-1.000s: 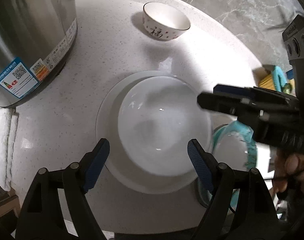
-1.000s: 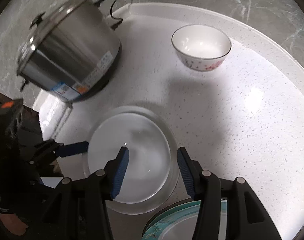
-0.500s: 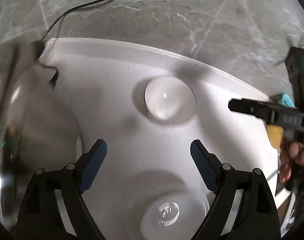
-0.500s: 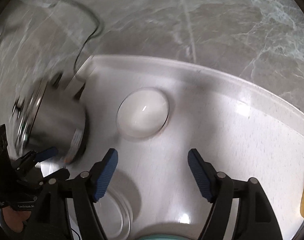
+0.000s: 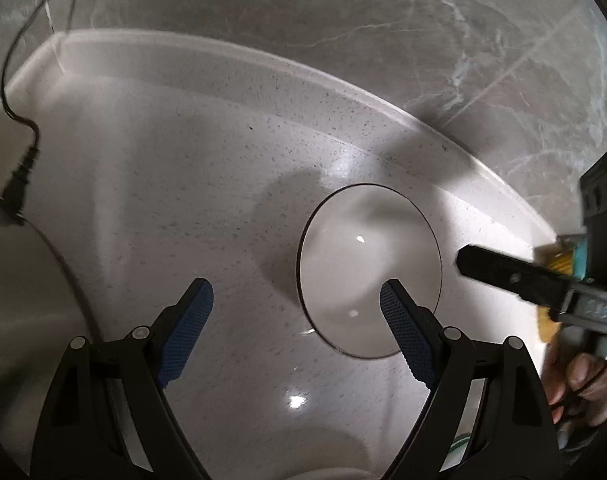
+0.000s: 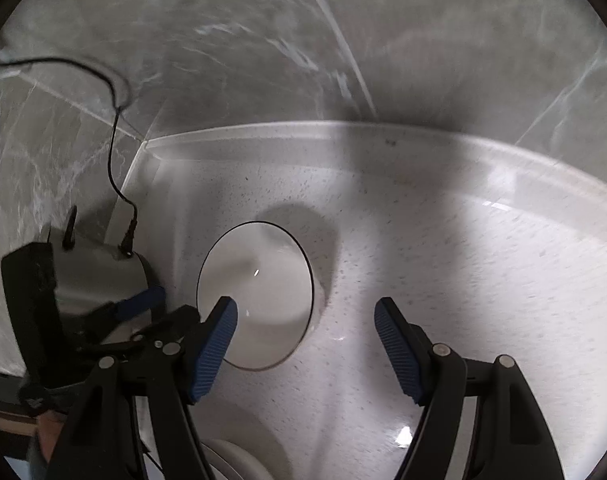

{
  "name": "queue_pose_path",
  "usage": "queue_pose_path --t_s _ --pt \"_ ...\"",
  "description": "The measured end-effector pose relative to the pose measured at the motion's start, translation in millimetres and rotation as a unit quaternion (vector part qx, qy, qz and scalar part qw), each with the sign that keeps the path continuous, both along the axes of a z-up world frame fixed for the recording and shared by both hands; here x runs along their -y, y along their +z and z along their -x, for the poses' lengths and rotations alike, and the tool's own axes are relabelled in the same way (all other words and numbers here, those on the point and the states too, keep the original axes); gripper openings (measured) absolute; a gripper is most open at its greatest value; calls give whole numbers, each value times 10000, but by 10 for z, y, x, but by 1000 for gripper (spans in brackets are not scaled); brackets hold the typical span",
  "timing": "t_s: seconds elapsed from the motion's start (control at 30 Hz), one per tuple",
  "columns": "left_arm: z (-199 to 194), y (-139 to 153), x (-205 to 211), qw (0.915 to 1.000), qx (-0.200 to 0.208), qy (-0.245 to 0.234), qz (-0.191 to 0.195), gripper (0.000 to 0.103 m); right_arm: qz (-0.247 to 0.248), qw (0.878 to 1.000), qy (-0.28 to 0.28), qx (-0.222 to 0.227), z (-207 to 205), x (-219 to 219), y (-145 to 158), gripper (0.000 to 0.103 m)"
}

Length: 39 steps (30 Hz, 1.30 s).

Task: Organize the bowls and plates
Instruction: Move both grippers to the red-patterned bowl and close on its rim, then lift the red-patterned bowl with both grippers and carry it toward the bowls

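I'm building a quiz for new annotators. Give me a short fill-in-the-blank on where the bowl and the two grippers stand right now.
1. The white bowl sits on the speckled ____.
2. Neither the left gripper nor the right gripper holds anything; both are ____.
3. In the right wrist view, the black cable plugs into the metal cooker that stands ____ of the bowl.

Missing words: countertop; open; left
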<state>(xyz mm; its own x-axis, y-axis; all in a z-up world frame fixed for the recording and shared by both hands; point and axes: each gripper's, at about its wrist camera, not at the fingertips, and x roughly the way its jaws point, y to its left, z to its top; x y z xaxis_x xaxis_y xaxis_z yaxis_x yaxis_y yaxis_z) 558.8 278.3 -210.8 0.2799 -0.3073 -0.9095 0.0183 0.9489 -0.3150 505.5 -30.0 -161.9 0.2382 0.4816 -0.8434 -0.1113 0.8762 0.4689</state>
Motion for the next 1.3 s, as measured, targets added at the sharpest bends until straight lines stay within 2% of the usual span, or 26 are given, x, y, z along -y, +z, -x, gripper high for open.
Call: queue_pose_path --t_s 0.23,0.27,0.33,0.47,0.63,0.7,0.87,0.9,0.93,1.0,1.1,1.17,1.2,1.3 --pt "-138 -163 60 9998 -107 -114 150 81 -187 9991 -18 -383 -156 -80 -267 74" --pt "-160 -190 76 9997 -119 -135 178 78 -202 9989 -30 -420 -166 -81 -291 74" --pt "-187 -234 96 9993 -202 -173 277 61 -312 9984 -38 -468 -185 -92 -327 69" --pt "-242 -317 151 9985 -296 -205 409 56 -454 9974 -32 -550 -220 -115 -399 66" --pt "-274 -435 170 9977 -419 -138 517 54 -603 9955 -74 -722 -265 -141 -508 55" --pt "-271 -479 155 9975 -449 -80 534 54 -645 9950 32 -762 -268 -169 -529 37" --pt "-282 -562 145 9964 -509 11 685 54 -615 9945 78 -841 -291 -187 -569 33" --pt "-268 -554 139 9962 -503 4 718 52 -626 9943 65 -866 -296 -186 -581 32" --pt "-269 -559 153 9960 -475 -14 752 43 -662 9938 40 -891 -299 -175 -595 32" --pt "-281 -587 172 9954 -471 -22 832 32 -706 9932 -21 -920 -308 -150 -624 32" --pt "-287 -630 189 9955 -443 -28 843 30 -738 9925 -93 -971 -321 -132 -667 32" --pt "-288 -651 185 9961 -425 -18 771 22 -725 9925 -74 -978 -323 -128 -681 30" --pt "-284 -661 168 9961 -423 -10 772 20 -720 9926 -52 -978 -325 -134 -686 24" --pt "-281 -675 151 9961 -435 -18 769 16 -617 9938 -45 -920 -329 -128 -678 19"
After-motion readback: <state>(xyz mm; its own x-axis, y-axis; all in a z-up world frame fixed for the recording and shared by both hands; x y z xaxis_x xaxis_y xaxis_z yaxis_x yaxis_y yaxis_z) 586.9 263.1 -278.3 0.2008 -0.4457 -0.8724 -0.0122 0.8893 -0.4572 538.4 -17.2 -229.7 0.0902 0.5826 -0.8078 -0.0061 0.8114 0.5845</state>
